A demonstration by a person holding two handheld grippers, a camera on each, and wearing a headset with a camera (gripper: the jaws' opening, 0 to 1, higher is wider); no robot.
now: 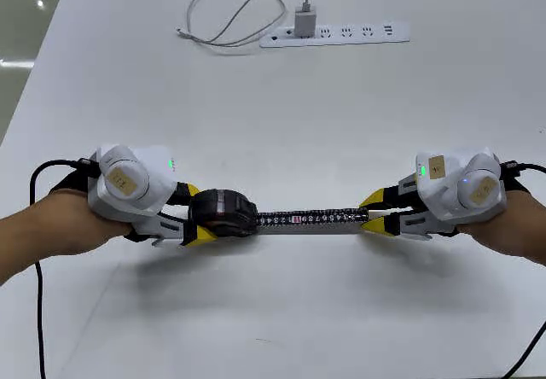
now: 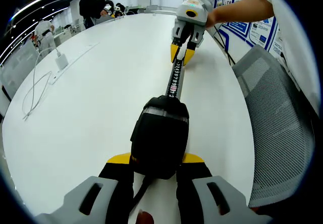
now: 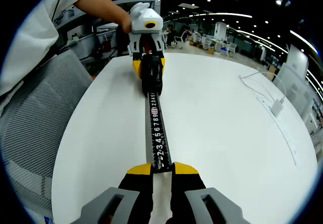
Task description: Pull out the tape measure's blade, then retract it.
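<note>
On the white table (image 1: 273, 97) in front of you, your left gripper (image 1: 198, 215) is clamped round the black tape measure case (image 1: 223, 212), and your right gripper (image 1: 375, 212) pinches the blade (image 1: 311, 218) tip (blade's stretched flat between them, numbers up).

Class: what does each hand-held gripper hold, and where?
Left hand-held gripper: tape measure case, by its sides. Right hand-held gripper: blade, at its end.

On the black numbered metal blade (image 3: 157, 133), the tip is hidden inside the right gripper (image 3: 162, 169); the black tape-measure case (image 2: 160, 128) is partly covered by the left gripper (image 2: 156, 158).
</note>
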